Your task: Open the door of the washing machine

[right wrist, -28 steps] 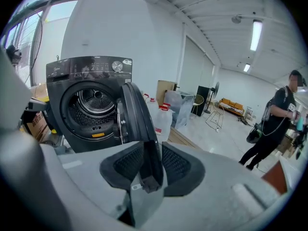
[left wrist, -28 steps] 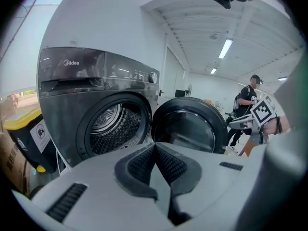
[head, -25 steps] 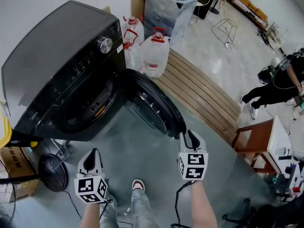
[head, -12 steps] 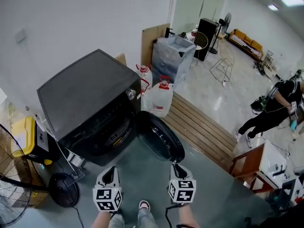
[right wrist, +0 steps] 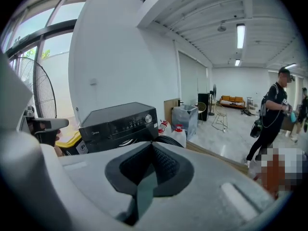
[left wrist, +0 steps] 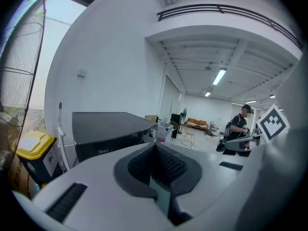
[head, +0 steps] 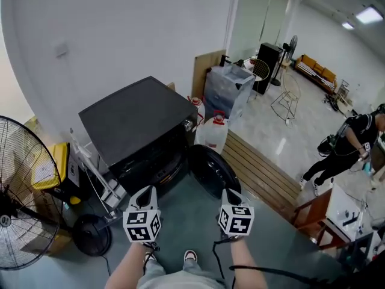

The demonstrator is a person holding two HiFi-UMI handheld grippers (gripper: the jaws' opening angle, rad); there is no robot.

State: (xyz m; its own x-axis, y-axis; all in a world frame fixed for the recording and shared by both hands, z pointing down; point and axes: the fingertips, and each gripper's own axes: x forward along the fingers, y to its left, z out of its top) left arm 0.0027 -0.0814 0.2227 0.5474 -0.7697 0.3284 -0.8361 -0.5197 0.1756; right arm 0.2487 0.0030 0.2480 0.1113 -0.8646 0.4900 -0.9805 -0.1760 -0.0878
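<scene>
The black washing machine (head: 135, 122) stands against the white wall, and its round door (head: 210, 170) hangs wide open to the right of the drum. Both grippers are held up in front of me, well short of the machine and touching nothing. My left gripper (head: 146, 196) is shut, its pads meeting with nothing between them (left wrist: 155, 148). My right gripper (head: 231, 196) has just been closing and is now shut and empty (right wrist: 153, 148). In the right gripper view the machine (right wrist: 118, 124) and the door's edge (right wrist: 166, 139) show beyond the jaws.
A standing fan (head: 18, 191) and a yellow bin (head: 51, 164) are on the left. Water jugs (head: 213, 134) and a covered box (head: 231, 89) stand right of the machine. A slatted wooden platform (head: 258, 170) runs behind the door. A person (head: 346, 146) stands at the far right.
Both grippers have risen and drawn back from the door, and the machine now looks smaller and farther away. The right gripper's jaws have closed. The door stays open.
</scene>
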